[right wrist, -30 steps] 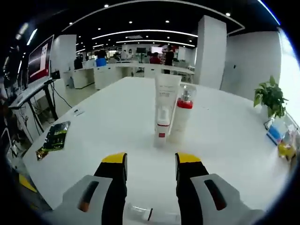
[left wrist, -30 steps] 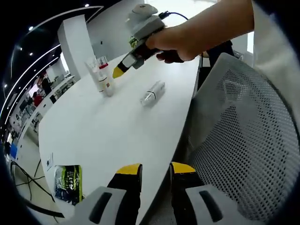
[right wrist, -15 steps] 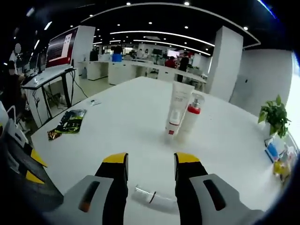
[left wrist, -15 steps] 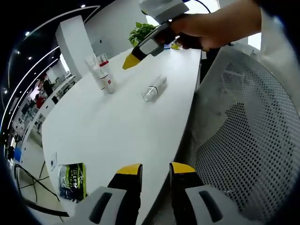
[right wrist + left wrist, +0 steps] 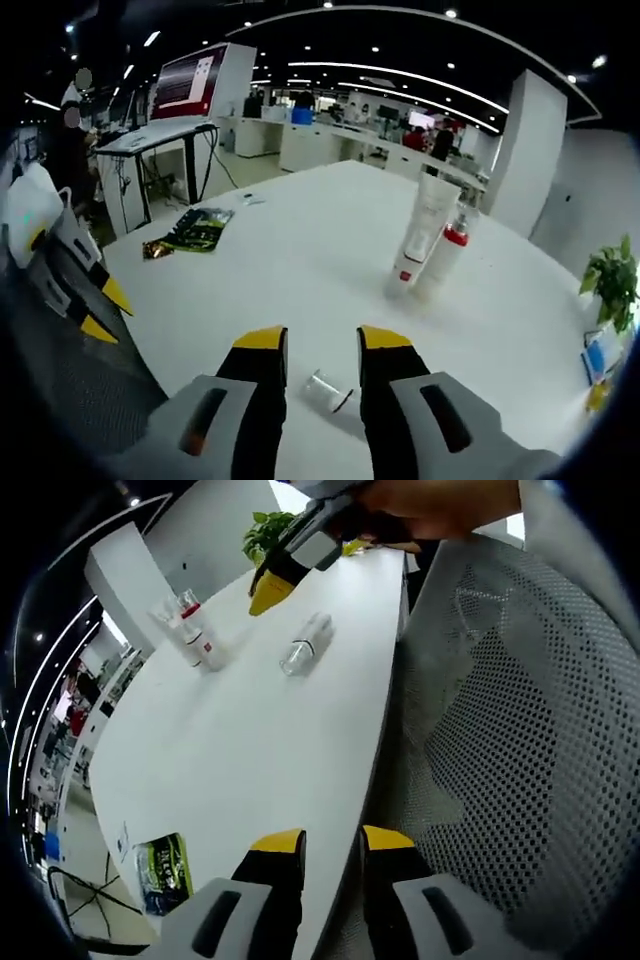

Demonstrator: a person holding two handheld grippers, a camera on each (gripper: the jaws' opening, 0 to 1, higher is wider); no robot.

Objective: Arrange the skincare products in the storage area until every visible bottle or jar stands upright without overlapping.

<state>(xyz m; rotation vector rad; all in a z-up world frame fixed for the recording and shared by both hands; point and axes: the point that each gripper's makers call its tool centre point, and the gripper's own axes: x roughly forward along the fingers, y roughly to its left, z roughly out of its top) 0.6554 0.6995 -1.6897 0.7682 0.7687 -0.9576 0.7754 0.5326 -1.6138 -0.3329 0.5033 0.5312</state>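
Three skincare products sit on the white surface [image 5: 300,260]. Two of them stand upright and touching: a white tube [image 5: 423,233] resting on its cap, and, beside it, a clear pump bottle with a red collar [image 5: 446,257]. The third, a clear bottle [image 5: 332,394], lies on its side well apart from the white tube, toward the surface's near edge.

In the right gripper view, the right hand-held gripper [image 5: 310,345] hovers just above the lying clear bottle, which shows in the gap between the two yellow-tipped jaws; the jaws are parted and hold nothing. In the left gripper view the same right hand-held gripper [image 5: 268,592] reaches in from the top, gripped by a hand [image 5: 430,502], its yellow tip pointing down between the white tube [image 5: 168,622] and the clear bottle [image 5: 303,643]. The red-collared pump bottle [image 5: 195,635] stands against the tube there too.

The left hand-held gripper [image 5: 330,845] is far back from the white tube, at the surface's [image 5: 250,740] curved edge, its jaws released with a narrow gap and nothing between them. From the right gripper view it [image 5: 95,310] appears at the far left, low beside the surface.

A green and black packet [image 5: 166,872] lies flat far from the white tube, near the surface's opposite end; it also shows in the right gripper view [image 5: 195,229]. A grey mesh chair back [image 5: 510,740] stands against the surface's edge. A potted plant [image 5: 612,285] sits beyond the white tube, near the far side.
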